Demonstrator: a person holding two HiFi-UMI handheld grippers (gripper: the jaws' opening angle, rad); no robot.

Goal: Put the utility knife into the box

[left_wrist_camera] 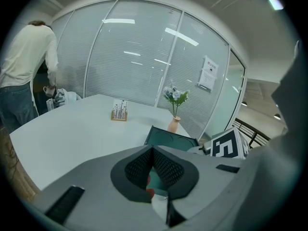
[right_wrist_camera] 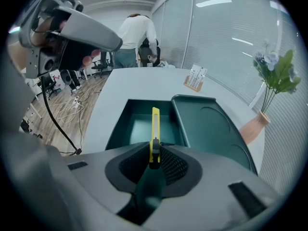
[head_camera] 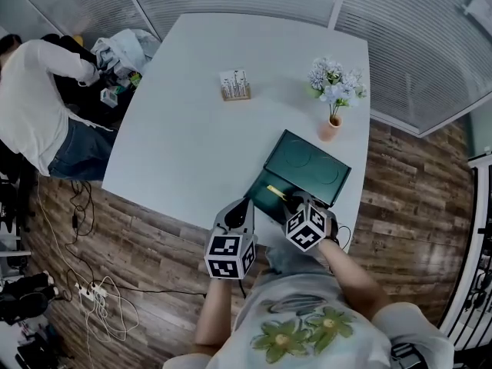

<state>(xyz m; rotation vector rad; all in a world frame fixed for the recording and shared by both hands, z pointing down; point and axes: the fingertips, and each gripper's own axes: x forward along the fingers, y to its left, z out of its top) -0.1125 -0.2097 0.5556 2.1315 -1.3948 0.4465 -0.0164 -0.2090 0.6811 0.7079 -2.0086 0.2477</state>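
Observation:
A dark green box (head_camera: pixel 264 197) lies open near the table's front edge, its lid (head_camera: pixel 311 167) folded back to the right. My right gripper (head_camera: pixel 294 203) is shut on the yellow utility knife (right_wrist_camera: pixel 155 129). The blade end of the knife points out over the box's inside (right_wrist_camera: pixel 139 126), with the lid (right_wrist_camera: pixel 207 126) alongside. In the head view the knife (head_camera: pixel 275 191) shows as a yellow sliver above the box. My left gripper (head_camera: pixel 246 207) hovers just left of the box at the table's edge. Its jaws (left_wrist_camera: pixel 153 153) are together with nothing held.
A pink vase of flowers (head_camera: pixel 332 121) stands behind the box, and a small wooden holder (head_camera: pixel 234 87) sits mid-table. A person in a white top (head_camera: pixel 34 106) bends over bags at the far left corner. Cables and a power strip (head_camera: pixel 98 294) lie on the wood floor.

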